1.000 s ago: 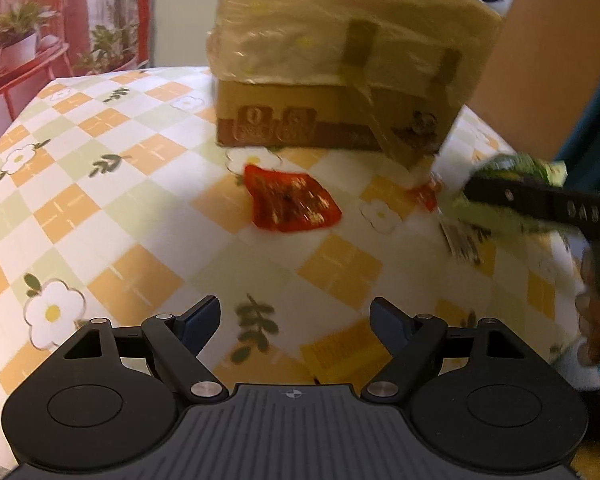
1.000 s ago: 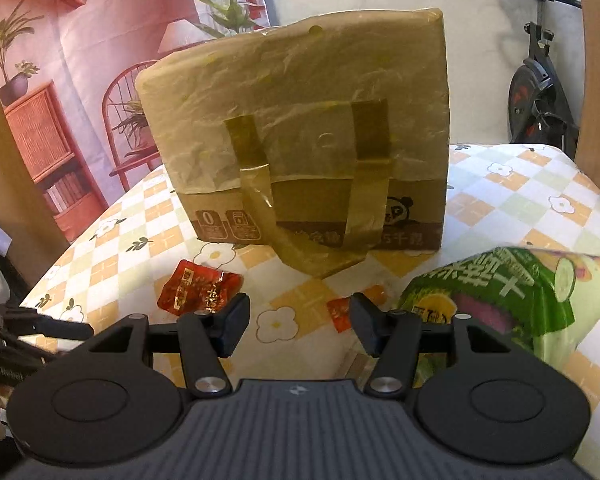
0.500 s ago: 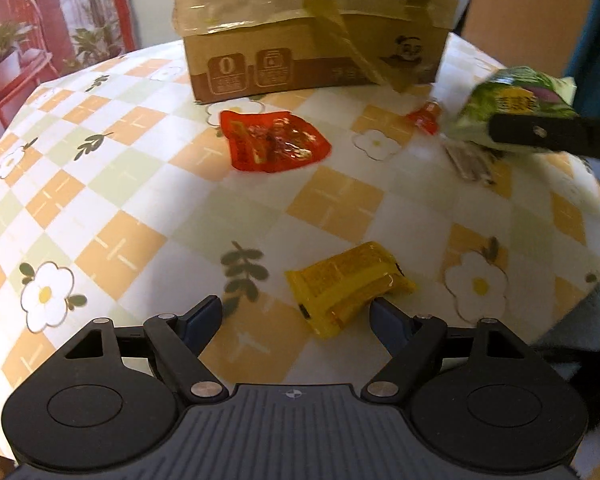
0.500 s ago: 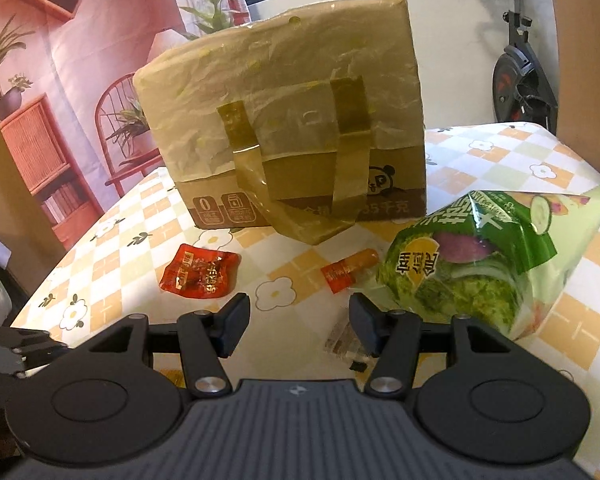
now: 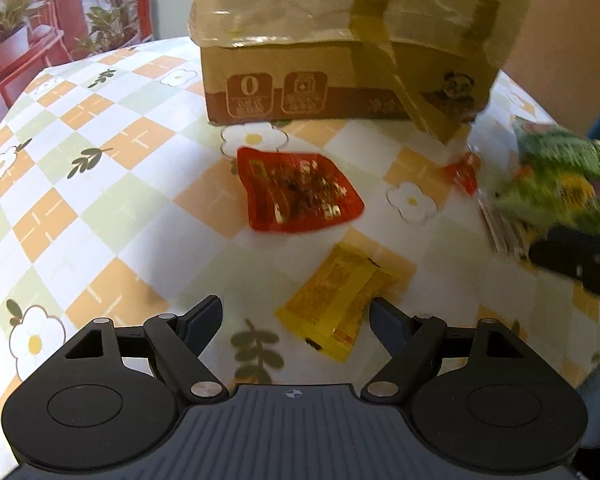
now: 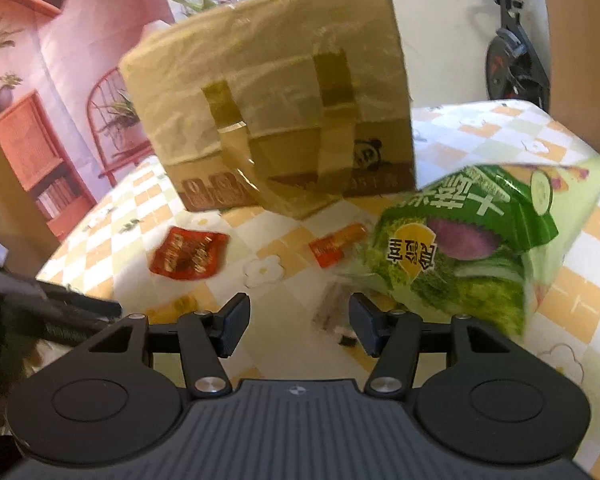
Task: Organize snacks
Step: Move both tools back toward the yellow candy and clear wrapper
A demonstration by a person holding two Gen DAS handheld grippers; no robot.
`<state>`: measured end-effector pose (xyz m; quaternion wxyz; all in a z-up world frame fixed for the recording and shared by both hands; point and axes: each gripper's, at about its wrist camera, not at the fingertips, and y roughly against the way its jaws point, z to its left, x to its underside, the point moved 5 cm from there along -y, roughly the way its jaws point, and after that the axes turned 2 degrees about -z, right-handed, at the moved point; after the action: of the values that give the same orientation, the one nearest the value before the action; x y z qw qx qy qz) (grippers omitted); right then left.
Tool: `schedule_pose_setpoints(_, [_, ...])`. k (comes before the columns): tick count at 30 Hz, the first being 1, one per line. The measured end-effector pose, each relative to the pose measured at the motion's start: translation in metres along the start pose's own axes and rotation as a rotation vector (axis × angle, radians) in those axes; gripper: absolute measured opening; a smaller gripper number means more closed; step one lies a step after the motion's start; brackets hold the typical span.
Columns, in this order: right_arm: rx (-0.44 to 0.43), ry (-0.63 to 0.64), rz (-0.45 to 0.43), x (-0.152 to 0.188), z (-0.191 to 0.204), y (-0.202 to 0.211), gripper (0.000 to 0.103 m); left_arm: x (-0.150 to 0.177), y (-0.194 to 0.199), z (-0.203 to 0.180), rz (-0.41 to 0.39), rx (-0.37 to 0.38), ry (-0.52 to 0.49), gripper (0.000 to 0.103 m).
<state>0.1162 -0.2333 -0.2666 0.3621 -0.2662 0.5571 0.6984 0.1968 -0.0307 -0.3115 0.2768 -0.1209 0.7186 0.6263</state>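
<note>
Left wrist view: our left gripper (image 5: 296,318) hangs low over the table (image 5: 100,184), jaws spread wide and empty; the yellow packet (image 5: 338,300) lies flat between the fingertips, nearer the right one.
Other snacks there: red packet (image 5: 300,196) just beyond, small orange packet (image 5: 464,172) near the cardboard box (image 5: 340,60).
Right wrist view: our right gripper (image 6: 296,324) is likewise wide open, holding nothing; the green chip bag (image 6: 472,248) sits just beyond its right finger, with a clear wrapper (image 6: 332,312) below it.
Step, as we judge: picking up the yellow packet.
Doing it well: we should centre the packet, descend until the fingertips brush the cloth, then close gently across its short side.
</note>
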Motion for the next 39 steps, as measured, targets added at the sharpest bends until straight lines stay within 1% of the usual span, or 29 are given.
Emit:
schedule_pose_setpoints(5, [0.021,-0.011,0.031,0.005,-0.007,-0.007,0.059,-0.004,-0.005,-0.004,-0.053,-0.019,0.002,0.083])
schedule_pose_setpoints(9, [0.084,0.006,0.056,0.007,-0.012,-0.016,0.059,-0.001,-0.005,-0.005,-0.1,-0.02,-0.01,0.083])
schedule_pose_setpoints(12, [0.123,0.009,0.077,0.009,-0.016,-0.023,0.064,0.0,-0.003,-0.001,-0.123,0.009,0.014,0.083])
schedule_pose_setpoints(14, [0.118,-0.005,0.08,0.01,-0.018,-0.027,0.066,-0.001,-0.001,0.004,-0.142,0.028,0.032,0.082])
schedule_pose_setpoints(17, [0.115,0.012,0.065,0.008,-0.016,-0.034,0.068,-0.002,0.002,0.005,-0.17,0.037,0.039,0.08])
schedule_pose_setpoints(18, [0.117,0.022,0.061,0.007,-0.014,-0.037,0.068,-0.002,0.003,0.005,-0.176,0.04,0.039,0.079])
schedule_pose_setpoints(22, [0.131,0.084,0.05,0.005,-0.004,-0.049,0.068,0.001,0.002,0.005,-0.19,0.05,0.034,0.078])
schedule_pose_setpoints(23, [0.132,0.105,0.048,0.005,-0.001,-0.051,0.066,0.003,0.002,0.005,-0.193,0.053,0.037,0.078])
schedule_pose_setpoints(24, [0.124,0.127,0.043,0.007,0.002,-0.052,0.062,0.004,0.002,0.006,-0.196,0.057,0.042,0.078])
schedule_pose_setpoints(25, [0.116,0.148,0.038,0.008,0.006,-0.053,0.059,0.005,0.002,0.007,-0.203,0.059,0.047,0.078])
schedule_pose_setpoints(28, [0.114,0.201,0.02,0.012,0.012,-0.054,0.058,0.006,0.002,0.008,-0.213,0.059,0.047,0.078])
schedule_pose_setpoints(30, [0.112,0.209,0.007,0.014,0.012,-0.054,0.058,0.006,0.003,0.008,-0.217,0.063,0.046,0.078])
schedule_pose_setpoints(33, [0.098,0.19,-0.011,0.015,0.009,-0.052,0.058,0.005,0.002,0.004,-0.223,0.069,0.026,0.075])
schedule_pose_setpoints(37, [0.096,0.203,-0.027,0.017,0.01,-0.052,0.058,0.005,0.001,-0.009,-0.224,0.073,-0.028,0.075])
schedule_pose_setpoints(39, [0.097,0.207,-0.031,0.018,0.01,-0.052,0.058,0.007,-0.001,-0.014,-0.22,0.071,-0.041,0.073])
